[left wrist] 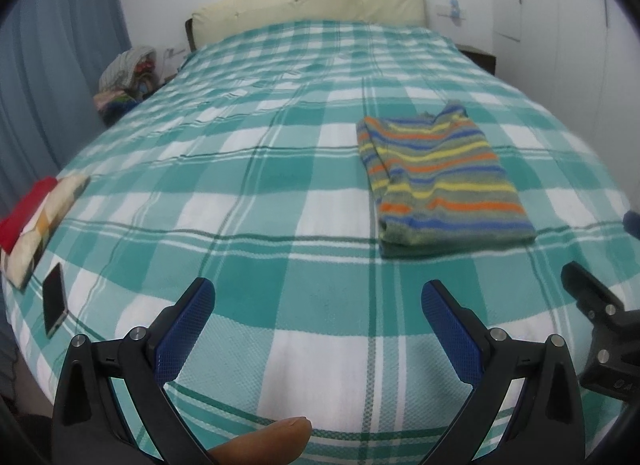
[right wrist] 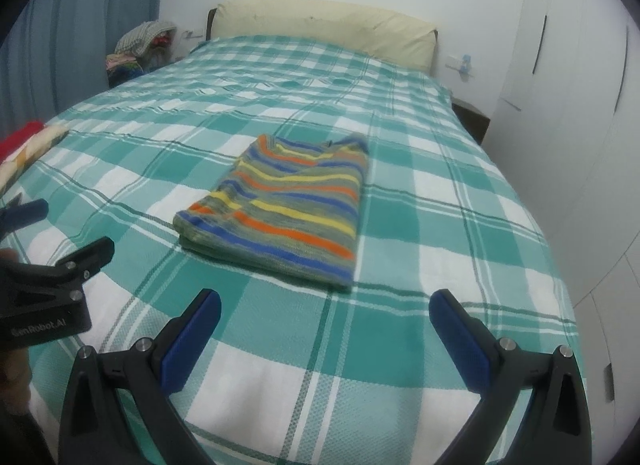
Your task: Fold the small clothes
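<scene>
A small striped sweater [left wrist: 442, 177] in orange, yellow, blue and grey lies folded into a flat rectangle on the green-and-white checked bedspread [left wrist: 248, 169]. In the right wrist view the striped sweater [right wrist: 288, 209] sits straight ahead, a little beyond the fingers. My left gripper [left wrist: 318, 293] hangs open over the bed's near edge, left of the sweater, holding nothing. My right gripper [right wrist: 324, 305] is open too and holds nothing, just short of the sweater's near hem. Each gripper shows at the edge of the other's view.
A folded red and cream stack [left wrist: 36, 221] and a phone [left wrist: 54, 299] lie at the bed's left edge. A cream headboard cushion [left wrist: 312, 1] stands at the far end. A pile of clothes [left wrist: 128, 77] sits beside the bed by the blue curtain [left wrist: 52, 57]. White wardrobe doors [right wrist: 580, 105] line the right.
</scene>
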`<state>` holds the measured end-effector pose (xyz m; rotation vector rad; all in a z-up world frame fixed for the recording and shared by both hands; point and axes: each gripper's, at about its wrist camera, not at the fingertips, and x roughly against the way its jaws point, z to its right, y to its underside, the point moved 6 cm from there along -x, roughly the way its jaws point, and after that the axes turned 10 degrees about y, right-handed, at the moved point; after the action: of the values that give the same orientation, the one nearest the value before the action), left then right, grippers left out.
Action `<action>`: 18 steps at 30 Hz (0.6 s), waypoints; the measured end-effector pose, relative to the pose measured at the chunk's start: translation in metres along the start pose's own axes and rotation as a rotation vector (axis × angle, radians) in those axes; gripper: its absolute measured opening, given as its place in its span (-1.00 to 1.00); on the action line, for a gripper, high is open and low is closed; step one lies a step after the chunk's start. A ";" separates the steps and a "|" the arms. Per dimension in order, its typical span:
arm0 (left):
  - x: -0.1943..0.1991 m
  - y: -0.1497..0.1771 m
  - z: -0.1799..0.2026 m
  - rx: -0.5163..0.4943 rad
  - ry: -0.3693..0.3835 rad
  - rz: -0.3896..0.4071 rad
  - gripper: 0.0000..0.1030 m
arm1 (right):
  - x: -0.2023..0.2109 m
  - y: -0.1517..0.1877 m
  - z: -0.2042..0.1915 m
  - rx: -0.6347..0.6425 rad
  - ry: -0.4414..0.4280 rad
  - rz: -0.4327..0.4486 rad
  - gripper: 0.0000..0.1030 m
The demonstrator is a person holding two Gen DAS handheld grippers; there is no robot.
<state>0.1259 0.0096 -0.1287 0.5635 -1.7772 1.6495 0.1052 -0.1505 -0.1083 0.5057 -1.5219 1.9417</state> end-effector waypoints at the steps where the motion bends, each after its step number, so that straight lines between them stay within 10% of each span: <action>1: 0.000 0.001 0.001 -0.006 -0.005 0.002 1.00 | -0.001 0.001 0.000 0.001 0.001 -0.003 0.99; 18: -0.012 0.008 0.000 0.018 0.018 -0.012 1.00 | -0.004 0.004 0.003 0.002 0.024 -0.004 0.99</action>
<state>0.1290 0.0090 -0.1428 0.5645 -1.7451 1.6589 0.1056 -0.1548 -0.1132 0.4845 -1.5036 1.9396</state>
